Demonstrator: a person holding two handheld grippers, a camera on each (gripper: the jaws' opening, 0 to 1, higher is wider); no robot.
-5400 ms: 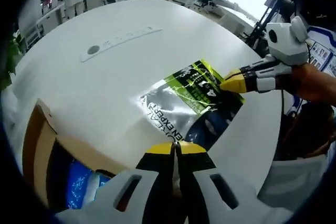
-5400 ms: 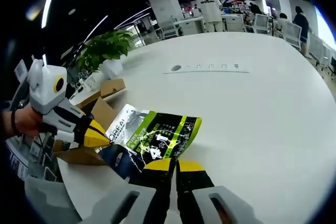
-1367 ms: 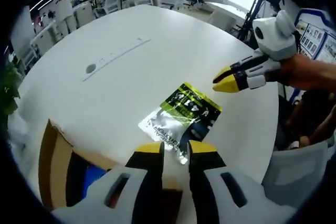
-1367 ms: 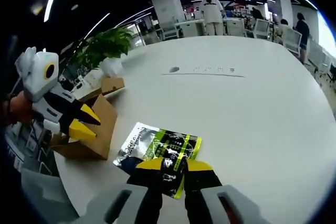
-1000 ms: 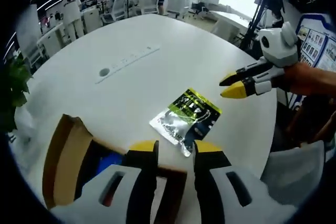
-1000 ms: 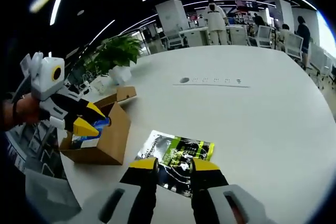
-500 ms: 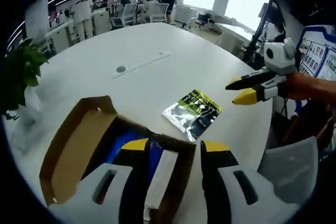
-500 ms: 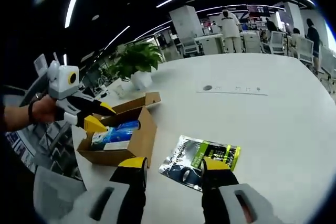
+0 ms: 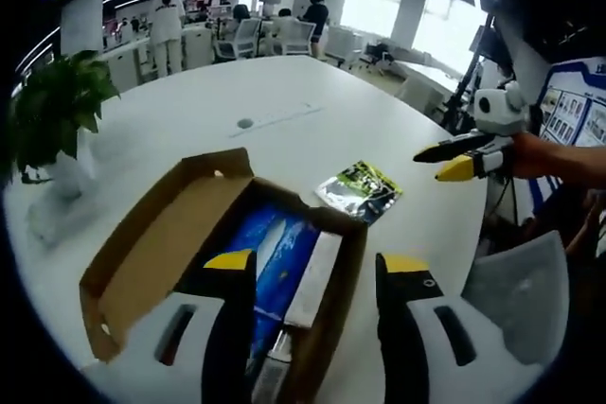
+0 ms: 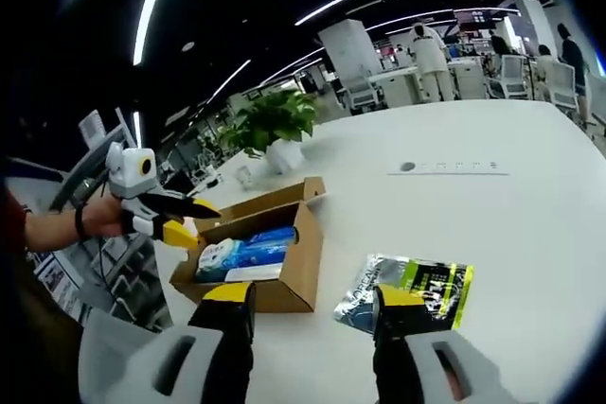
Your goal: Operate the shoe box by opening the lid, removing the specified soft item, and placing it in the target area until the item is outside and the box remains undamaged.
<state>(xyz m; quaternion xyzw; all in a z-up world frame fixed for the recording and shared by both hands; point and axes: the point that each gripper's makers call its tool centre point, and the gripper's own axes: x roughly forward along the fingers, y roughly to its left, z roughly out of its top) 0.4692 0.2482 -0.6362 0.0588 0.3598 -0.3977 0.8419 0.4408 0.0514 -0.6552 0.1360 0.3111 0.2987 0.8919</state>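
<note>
Both tools spread wide and empty: left tool (image 9: 312, 267) over the open shoe box (image 9: 151, 253), right tool (image 10: 312, 302) above the foil pouch (image 10: 409, 289) lying flat on the worktop (image 10: 511, 224). Probably light, floppy, slick; best pinched at an edge.

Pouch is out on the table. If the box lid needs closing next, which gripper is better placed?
Left, probably. The left gripper hangs open right over the open box, lid flap beside it. The right gripper, also open, sits nearer the pouch.
</note>
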